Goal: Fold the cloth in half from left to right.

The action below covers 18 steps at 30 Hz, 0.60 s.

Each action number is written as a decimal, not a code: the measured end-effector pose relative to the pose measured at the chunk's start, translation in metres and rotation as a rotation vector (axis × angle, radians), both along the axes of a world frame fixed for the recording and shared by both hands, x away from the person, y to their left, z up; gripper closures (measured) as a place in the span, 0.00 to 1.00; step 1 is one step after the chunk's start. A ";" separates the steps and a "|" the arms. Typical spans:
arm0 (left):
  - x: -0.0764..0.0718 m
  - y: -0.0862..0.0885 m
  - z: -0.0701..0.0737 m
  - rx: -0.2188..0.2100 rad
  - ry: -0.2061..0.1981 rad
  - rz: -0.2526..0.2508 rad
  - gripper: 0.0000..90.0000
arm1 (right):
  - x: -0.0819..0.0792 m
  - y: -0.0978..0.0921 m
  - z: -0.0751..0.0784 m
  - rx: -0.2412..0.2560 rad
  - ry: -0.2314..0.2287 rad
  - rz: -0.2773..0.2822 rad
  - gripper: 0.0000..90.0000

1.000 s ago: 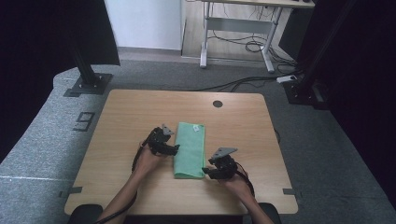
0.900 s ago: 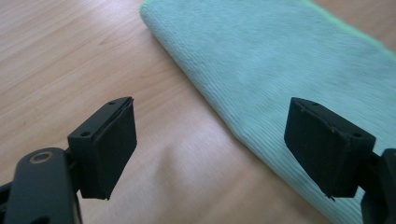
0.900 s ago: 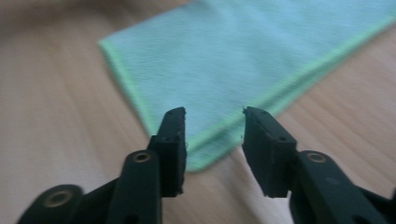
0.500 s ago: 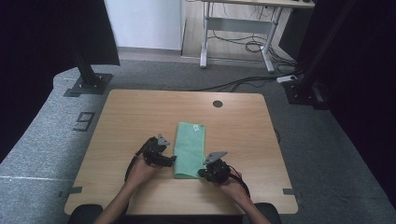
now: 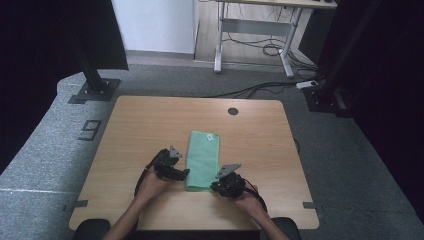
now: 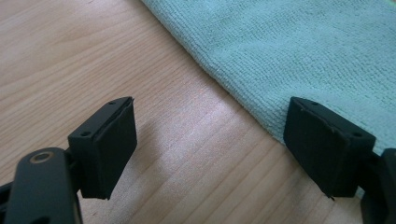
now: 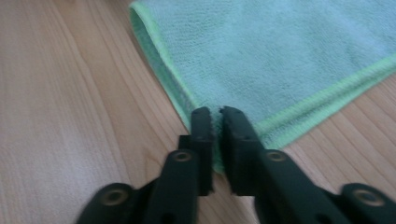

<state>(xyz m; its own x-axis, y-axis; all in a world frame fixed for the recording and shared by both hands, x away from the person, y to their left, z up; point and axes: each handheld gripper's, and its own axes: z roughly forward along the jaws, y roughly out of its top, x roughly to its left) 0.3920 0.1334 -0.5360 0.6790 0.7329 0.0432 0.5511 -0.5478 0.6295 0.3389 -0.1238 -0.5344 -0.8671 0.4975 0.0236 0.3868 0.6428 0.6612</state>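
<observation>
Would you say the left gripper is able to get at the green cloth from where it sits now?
Probably yes: the left gripper is open at the cloth's edge, one jaw over it, bare table between.

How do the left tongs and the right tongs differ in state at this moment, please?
The left tongs stand wide open with bare wood between the jaws, while the right tongs are shut on a corner of the green cloth. The left tongs sit at the cloth's long edge, the right at its near corner. Both are low over the table.

My right tongs (image 7: pixel 215 116) pinch the near corner of the green cloth (image 7: pixel 280 56), which lies flat on the wooden surface (image 7: pixel 60 116) before me.
</observation>
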 end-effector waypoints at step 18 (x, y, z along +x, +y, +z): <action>-0.004 -0.012 0.003 0.014 -0.015 -0.026 0.19 | -0.001 -0.015 0.008 -0.010 -0.011 -0.036 0.97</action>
